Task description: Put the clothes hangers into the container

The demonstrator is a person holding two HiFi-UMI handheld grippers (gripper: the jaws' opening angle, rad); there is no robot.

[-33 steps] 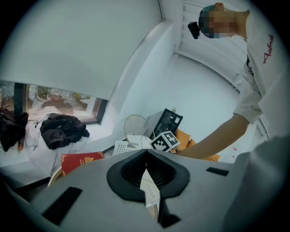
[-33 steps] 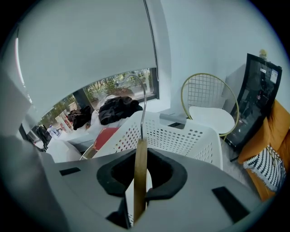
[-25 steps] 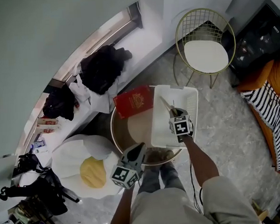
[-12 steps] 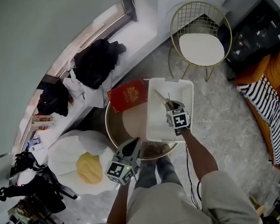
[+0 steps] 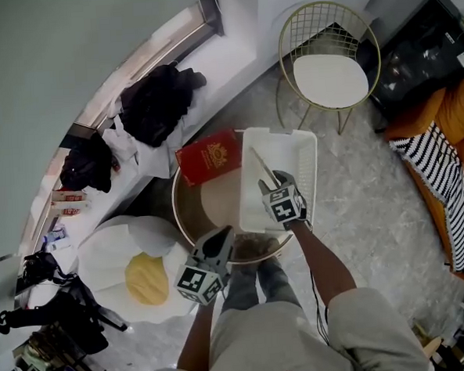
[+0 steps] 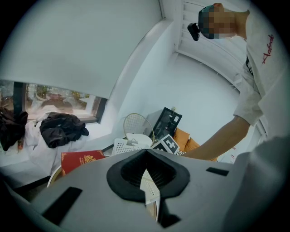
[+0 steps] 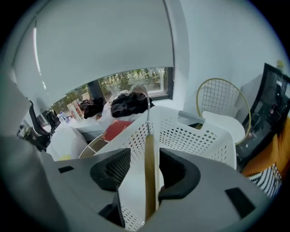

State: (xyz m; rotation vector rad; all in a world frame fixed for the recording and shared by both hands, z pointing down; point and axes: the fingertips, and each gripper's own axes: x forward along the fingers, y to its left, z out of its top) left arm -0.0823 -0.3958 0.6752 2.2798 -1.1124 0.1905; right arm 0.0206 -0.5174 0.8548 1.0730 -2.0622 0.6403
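A wooden clothes hanger (image 7: 149,176) with a metal hook (image 7: 147,113) stands upright between the jaws of my right gripper (image 7: 145,172). The jaws are opening and the pads stand off the wood. Below and ahead is the white perforated container (image 7: 199,136). In the head view the right gripper (image 5: 269,180) hovers over the container (image 5: 305,168) with the hanger (image 5: 260,165) slanting into it. My left gripper (image 5: 223,238) waits at the table's near edge, shut and empty (image 6: 147,156).
A red book (image 5: 209,157) lies on the round table (image 5: 188,215) beside the container. A gold wire chair (image 5: 327,73) stands behind. Black clothes (image 5: 152,103) lie on the window sill, an egg-shaped cushion (image 5: 143,268) on the floor at left, an orange sofa (image 5: 452,199) at right.
The right gripper has drawn slightly toward me over the container with the hanger. The left gripper has stayed at the table's near edge.
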